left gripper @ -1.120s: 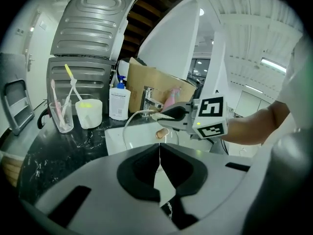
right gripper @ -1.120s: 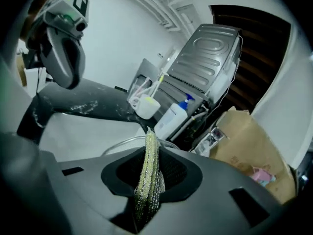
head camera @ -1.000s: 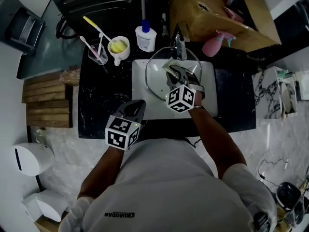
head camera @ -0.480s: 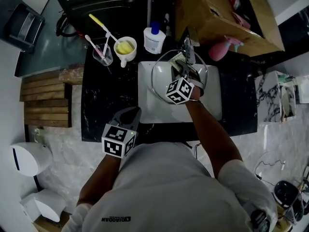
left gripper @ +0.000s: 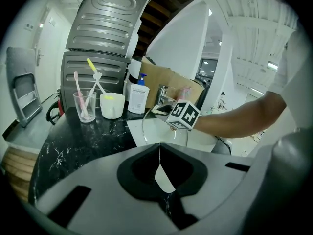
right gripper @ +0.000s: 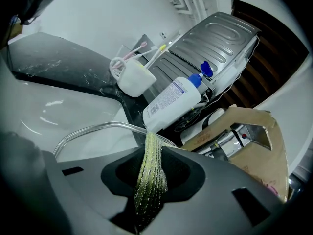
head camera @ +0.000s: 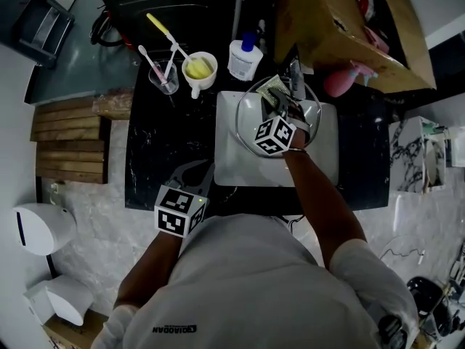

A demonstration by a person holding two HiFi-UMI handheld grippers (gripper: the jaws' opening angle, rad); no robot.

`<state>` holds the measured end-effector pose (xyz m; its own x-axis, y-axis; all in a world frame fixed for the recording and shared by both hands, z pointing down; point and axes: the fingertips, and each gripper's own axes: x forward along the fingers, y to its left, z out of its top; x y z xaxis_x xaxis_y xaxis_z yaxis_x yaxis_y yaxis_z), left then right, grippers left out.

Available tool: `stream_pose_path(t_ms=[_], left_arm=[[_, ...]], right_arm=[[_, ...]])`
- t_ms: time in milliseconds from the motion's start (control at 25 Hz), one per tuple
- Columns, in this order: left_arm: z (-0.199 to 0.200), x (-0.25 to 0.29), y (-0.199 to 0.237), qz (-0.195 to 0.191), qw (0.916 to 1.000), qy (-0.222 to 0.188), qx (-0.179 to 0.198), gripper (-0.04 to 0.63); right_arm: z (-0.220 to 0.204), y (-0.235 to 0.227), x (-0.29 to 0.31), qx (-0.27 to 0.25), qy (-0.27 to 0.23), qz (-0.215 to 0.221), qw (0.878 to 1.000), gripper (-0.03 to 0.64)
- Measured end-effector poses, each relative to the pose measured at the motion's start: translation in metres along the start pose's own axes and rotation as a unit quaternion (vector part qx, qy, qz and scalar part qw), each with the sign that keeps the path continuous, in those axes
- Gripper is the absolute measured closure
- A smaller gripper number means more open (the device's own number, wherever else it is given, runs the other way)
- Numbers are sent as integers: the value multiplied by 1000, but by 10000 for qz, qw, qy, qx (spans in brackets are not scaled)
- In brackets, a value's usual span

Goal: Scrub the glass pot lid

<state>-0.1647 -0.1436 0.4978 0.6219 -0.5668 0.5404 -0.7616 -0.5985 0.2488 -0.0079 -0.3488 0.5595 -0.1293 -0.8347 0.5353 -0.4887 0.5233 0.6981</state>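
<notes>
The glass pot lid (head camera: 251,126) stands tilted in the white sink (head camera: 232,173), its far rim near the faucet (head camera: 294,75). My right gripper (head camera: 280,100) reaches over the lid's far part, shut on a green-silver scrub pad (head camera: 270,87). In the right gripper view the pad (right gripper: 150,175) is pinched between the jaws of the right gripper (right gripper: 149,153) and rests against the lid's rim (right gripper: 93,129). My left gripper (head camera: 200,169) hovers at the black counter's front edge, away from the lid. In the left gripper view the left gripper (left gripper: 159,153) is shut with nothing in it.
Behind the sink stand a glass with toothbrushes (head camera: 163,75), a white cup (head camera: 198,67) and a soap bottle (head camera: 245,57). A pink spray bottle (head camera: 345,78) and a cardboard box (head camera: 349,27) crowd the back right. Wooden slats (head camera: 69,140) lie left of the black counter (head camera: 160,144).
My right gripper has moved with the scrub pad toward the lid's far rim by the faucet. The left gripper has stayed at the counter's front edge.
</notes>
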Motion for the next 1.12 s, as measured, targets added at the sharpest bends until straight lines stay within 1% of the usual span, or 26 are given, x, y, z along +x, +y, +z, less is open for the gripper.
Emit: stream_pose_path(t_ms=[240,400,760,1120], left_arm=[[3,2,-1,26,10000,-58,-48,580],[2,3,-3,52,9999,-78,-95,580],[3,4,-9,182,9996,-138,-192,580],[3,3,-14,351,9987,-194,-302,580]], right_arm=[[7,3,2,-192,-96,133,9997,515],[12,14,1,-423,-227,301,9984,515],[26,45,-4,-896,-496,731,9921,514],[32,65,-8,-1138,-655,1005,9862,514]])
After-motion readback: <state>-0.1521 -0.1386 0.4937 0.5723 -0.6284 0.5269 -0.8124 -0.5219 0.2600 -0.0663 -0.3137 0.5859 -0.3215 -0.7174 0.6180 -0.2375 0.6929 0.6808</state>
